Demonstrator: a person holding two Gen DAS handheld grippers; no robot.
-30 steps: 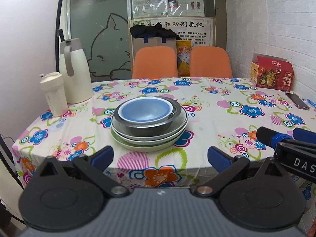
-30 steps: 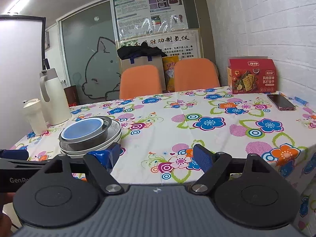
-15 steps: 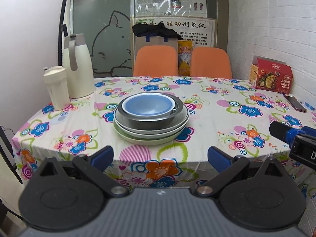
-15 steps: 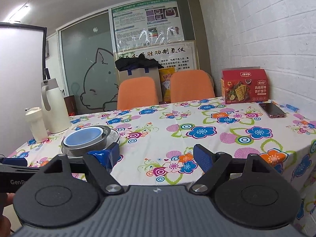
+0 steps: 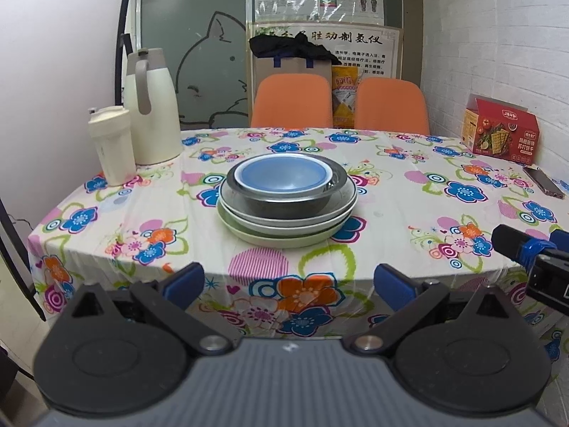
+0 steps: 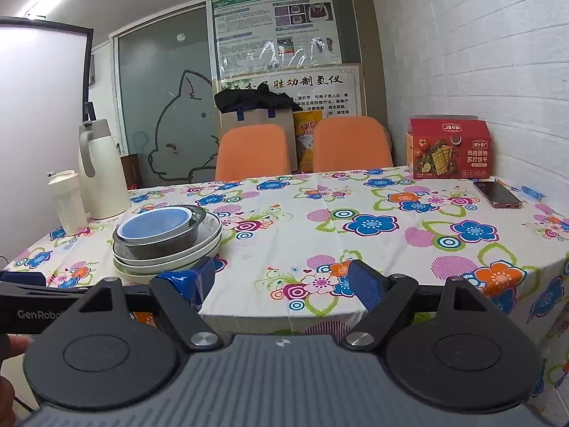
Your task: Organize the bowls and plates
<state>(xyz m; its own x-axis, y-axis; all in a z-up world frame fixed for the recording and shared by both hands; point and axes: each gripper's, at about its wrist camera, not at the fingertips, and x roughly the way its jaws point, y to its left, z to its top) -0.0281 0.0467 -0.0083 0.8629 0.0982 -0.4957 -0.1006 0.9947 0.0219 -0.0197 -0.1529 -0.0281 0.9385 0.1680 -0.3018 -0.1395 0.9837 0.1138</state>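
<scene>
A stack of dishes stands on the flowered table: a blue bowl (image 5: 282, 178) inside a dark metal bowl (image 5: 284, 201), on a white plate (image 5: 330, 213) over a pale green plate (image 5: 284, 240). The blue bowl (image 6: 153, 224) and the green plate (image 6: 135, 274) also show at the left in the right wrist view. My left gripper (image 5: 288, 281) is open and empty, off the table's near edge in front of the stack. My right gripper (image 6: 281, 279) is open and empty, at the near edge to the right of the stack.
A cream thermos jug (image 5: 151, 106) and a cream tumbler (image 5: 112, 146) stand at the back left. A red cracker box (image 5: 499, 133) and a phone (image 6: 496, 194) lie at the right by the brick wall. Two orange chairs (image 5: 291, 101) stand behind the table.
Both grippers have drawn back from the table and a little lower; the stack looks smaller and farther. Both stay open. The dishes have not moved.
</scene>
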